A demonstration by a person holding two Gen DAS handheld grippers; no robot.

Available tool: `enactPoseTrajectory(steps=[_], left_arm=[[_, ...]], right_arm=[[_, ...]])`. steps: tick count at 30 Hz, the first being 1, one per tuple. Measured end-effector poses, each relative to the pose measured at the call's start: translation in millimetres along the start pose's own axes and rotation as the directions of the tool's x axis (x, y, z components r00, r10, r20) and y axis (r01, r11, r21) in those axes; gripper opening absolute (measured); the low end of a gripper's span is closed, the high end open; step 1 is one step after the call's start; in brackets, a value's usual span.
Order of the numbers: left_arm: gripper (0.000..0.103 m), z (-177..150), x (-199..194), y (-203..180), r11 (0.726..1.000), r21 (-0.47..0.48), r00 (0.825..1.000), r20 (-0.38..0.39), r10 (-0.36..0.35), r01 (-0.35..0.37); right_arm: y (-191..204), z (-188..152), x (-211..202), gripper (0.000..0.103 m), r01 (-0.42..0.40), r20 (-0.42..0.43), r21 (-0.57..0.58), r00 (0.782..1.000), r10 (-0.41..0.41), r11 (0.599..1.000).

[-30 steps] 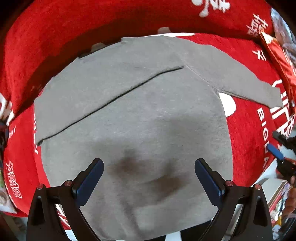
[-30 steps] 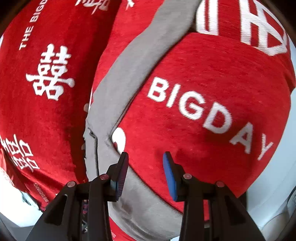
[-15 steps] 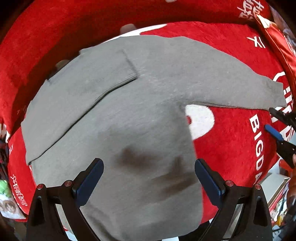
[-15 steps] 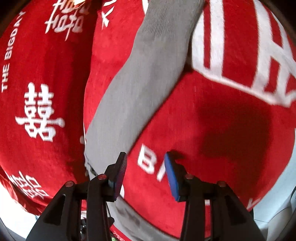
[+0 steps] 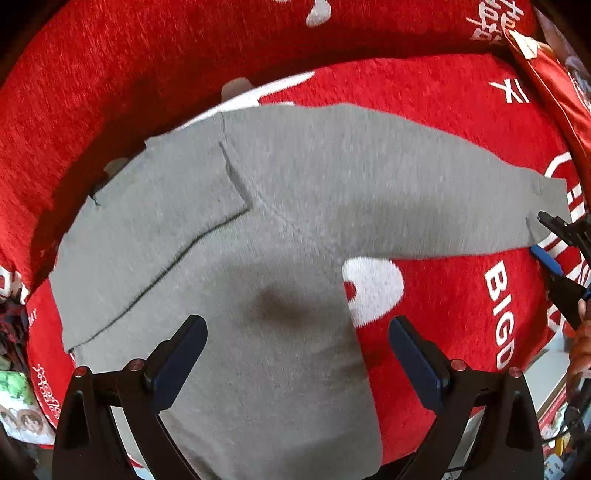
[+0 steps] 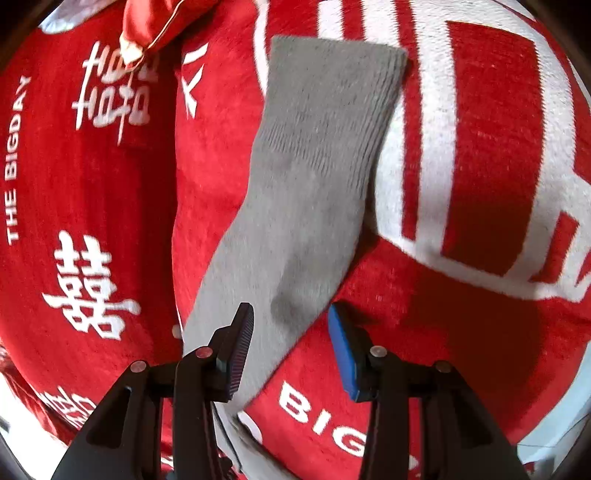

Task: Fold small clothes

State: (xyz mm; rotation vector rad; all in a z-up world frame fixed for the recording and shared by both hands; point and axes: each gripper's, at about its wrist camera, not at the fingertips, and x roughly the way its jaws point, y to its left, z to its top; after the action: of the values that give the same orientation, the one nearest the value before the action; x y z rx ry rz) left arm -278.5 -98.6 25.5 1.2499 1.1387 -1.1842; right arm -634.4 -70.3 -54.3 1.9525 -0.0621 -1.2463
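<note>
Grey sweater (image 5: 280, 229) lies flat on red blanket (image 5: 443, 122) with white lettering. One sleeve is folded across the body, on the left in the left wrist view; the other sleeve (image 5: 436, 199) stretches out toward the right edge. Left gripper (image 5: 295, 354) hangs above the sweater's lower body, jaws wide apart, nothing between them. Right gripper (image 6: 291, 343) sits over the outstretched sleeve (image 6: 314, 177), jaws partly apart and empty, pads not pressing the cloth; the cuff lies ahead of it. In the left view the right gripper (image 5: 550, 236) shows just beside the cuff. Red cushion (image 6: 155, 22) rests at the far edge.
</note>
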Motion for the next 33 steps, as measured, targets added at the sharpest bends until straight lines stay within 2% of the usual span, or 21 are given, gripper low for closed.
enactPoseTrajectory(steps=[8, 11, 12, 13, 14, 16, 20, 23, 27, 29, 33], left_arm=[[0.099, 11, -7, 21, 0.998, -0.067, 1.0, 0.023, 0.016, -0.014], [0.099, 8, -4, 31, 0.995, -0.098, 0.999, 0.025, 0.025, -0.022], [0.099, 6, -4, 35, 0.994, -0.108, 0.999, 0.029, 0.026, -0.023], [0.099, 4, -3, 42, 0.992, -0.121, 0.999, 0.034, 0.032, -0.028], [0.099, 2, -2, 46, 0.991, -0.131, 0.999, 0.037, 0.035, -0.03], [0.099, -4, -1, 60, 0.986, -0.163, 0.999, 0.038, 0.038, -0.031], [0.099, -15, 1, 93, 0.972, -0.231, 0.998, 0.047, 0.039, -0.028], [0.099, -24, 5, 118, 0.965, -0.261, 0.997, 0.052, 0.054, -0.038], [0.099, -38, 5, 158, 0.952, -0.304, 0.996, 0.067, 0.058, -0.035], [0.099, -48, 5, 181, 0.944, -0.328, 0.995, 0.08, 0.056, -0.027], [0.099, -69, 8, 227, 0.926, -0.377, 0.994, 0.092, 0.056, -0.017]], right_arm=[[2, 21, 13, 0.046, -0.071, 0.029, 0.063, 0.997, 0.069, 0.995], [3, 26, 19, 0.045, -0.122, 0.018, 0.096, 0.993, 0.121, 0.988], [4, 26, 21, 0.04, -0.144, 0.01, 0.104, 0.99, 0.143, 0.984], [5, 27, 23, 0.018, -0.168, 0.002, 0.109, 0.986, 0.169, 0.98], [7, 28, 25, 0.007, -0.189, -0.007, 0.11, 0.982, 0.191, 0.976], [16, 28, 25, 0.007, -0.225, -0.012, 0.088, 0.974, 0.227, 0.97], [54, 20, 26, 0.007, -0.328, -0.071, -0.005, 0.942, 0.327, 0.945], [99, 2, 31, 0.007, -0.4, -0.146, -0.105, 0.912, 0.384, 0.911], [172, -44, 46, 0.007, -0.459, -0.269, -0.274, 0.88, 0.39, 0.845], [203, -74, 57, 0.007, -0.474, -0.326, -0.353, 0.87, 0.369, 0.806], [254, -157, 102, 0.007, -0.482, -0.445, -0.491, 0.855, 0.267, 0.726]])
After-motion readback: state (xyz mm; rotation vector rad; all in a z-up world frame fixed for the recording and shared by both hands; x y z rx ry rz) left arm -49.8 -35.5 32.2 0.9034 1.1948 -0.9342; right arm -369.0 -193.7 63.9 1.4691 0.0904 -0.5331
